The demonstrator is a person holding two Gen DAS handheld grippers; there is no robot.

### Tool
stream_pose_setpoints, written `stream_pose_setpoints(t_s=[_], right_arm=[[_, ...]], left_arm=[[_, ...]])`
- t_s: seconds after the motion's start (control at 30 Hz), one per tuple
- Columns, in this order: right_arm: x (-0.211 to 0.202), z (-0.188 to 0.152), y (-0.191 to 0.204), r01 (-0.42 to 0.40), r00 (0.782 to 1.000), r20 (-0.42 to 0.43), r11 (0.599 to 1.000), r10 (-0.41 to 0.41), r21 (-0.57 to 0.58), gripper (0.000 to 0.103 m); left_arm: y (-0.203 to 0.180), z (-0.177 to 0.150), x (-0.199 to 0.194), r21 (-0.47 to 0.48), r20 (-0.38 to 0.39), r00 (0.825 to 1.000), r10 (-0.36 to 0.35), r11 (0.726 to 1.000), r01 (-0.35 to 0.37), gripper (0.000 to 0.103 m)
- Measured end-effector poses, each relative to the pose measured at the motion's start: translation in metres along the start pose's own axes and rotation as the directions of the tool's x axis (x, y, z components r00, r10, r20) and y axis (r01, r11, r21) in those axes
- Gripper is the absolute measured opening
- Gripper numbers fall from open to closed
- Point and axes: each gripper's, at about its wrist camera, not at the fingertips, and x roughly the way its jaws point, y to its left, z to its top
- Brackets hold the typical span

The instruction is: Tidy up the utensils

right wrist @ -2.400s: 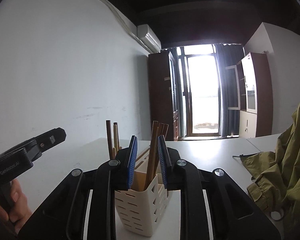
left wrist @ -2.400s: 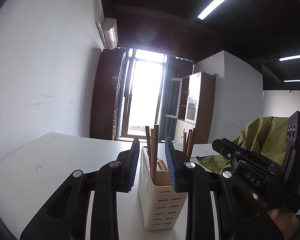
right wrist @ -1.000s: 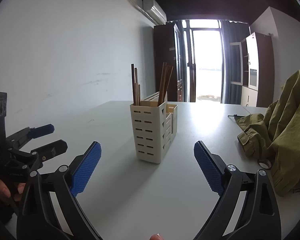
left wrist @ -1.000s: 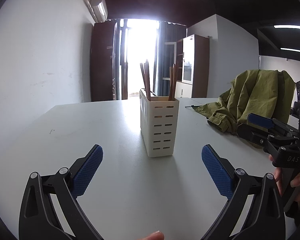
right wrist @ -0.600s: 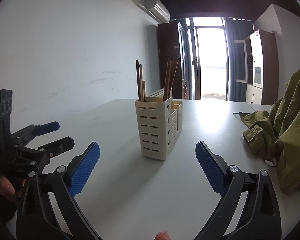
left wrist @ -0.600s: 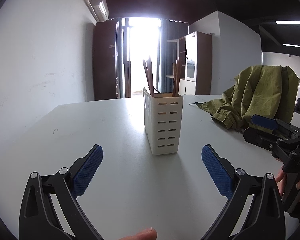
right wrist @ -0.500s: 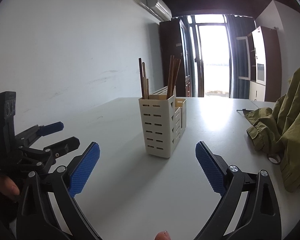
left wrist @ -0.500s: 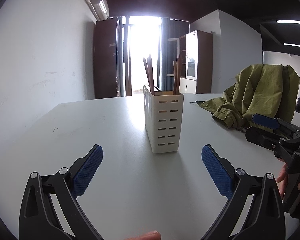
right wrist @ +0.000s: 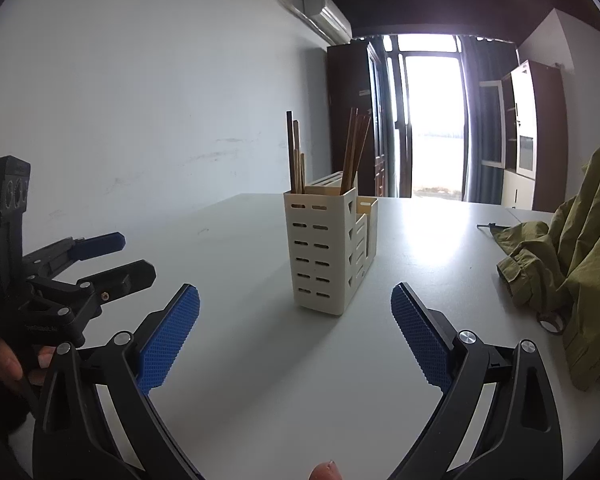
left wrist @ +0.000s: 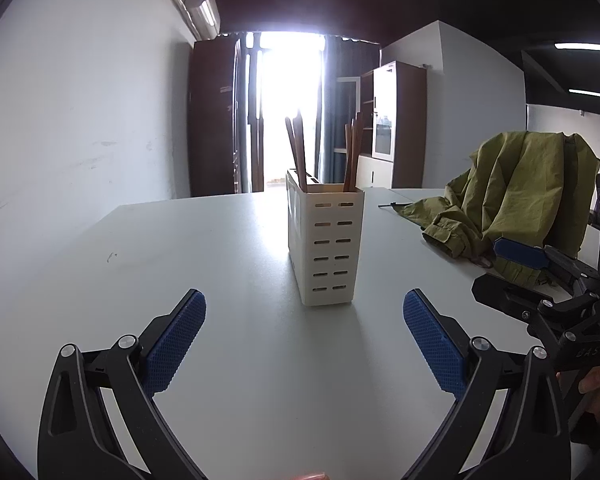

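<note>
A cream slotted utensil holder (left wrist: 326, 246) stands upright on the white table (left wrist: 180, 264). Brown chopsticks (left wrist: 296, 148) stand in two bunches inside it. It also shows in the right wrist view (right wrist: 328, 252), with its chopsticks (right wrist: 354, 150). My left gripper (left wrist: 304, 308) is open and empty, a short way in front of the holder. My right gripper (right wrist: 296, 300) is open and empty, also short of the holder. The right gripper shows at the right of the left wrist view (left wrist: 512, 276). The left gripper shows at the left of the right wrist view (right wrist: 112, 256).
An olive green jacket (left wrist: 512, 196) lies heaped on the table to the right, also in the right wrist view (right wrist: 572, 256). A white wall (left wrist: 80, 120) runs along the left side. A bright doorway and brown cabinets are beyond the far table edge.
Both grippers were shut on chopsticks at the holder 2.4 s ago. They have since opened, let go and pulled back. The chopsticks stay in the holder. Over the last second both views shifted only slightly.
</note>
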Motion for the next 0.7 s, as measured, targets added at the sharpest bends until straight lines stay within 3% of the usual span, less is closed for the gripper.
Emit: stream_pose_setpoints(t_s=[0.7], right_arm=[[0.001,-0.006,-0.007,0.002,1.000,-0.024,1.000,-0.002,0.009,0.098]], left_arm=[[-0.006,-0.009,0.015,0.024,-0.095,0.995,-0.009,1.000,0.011,0.097]])
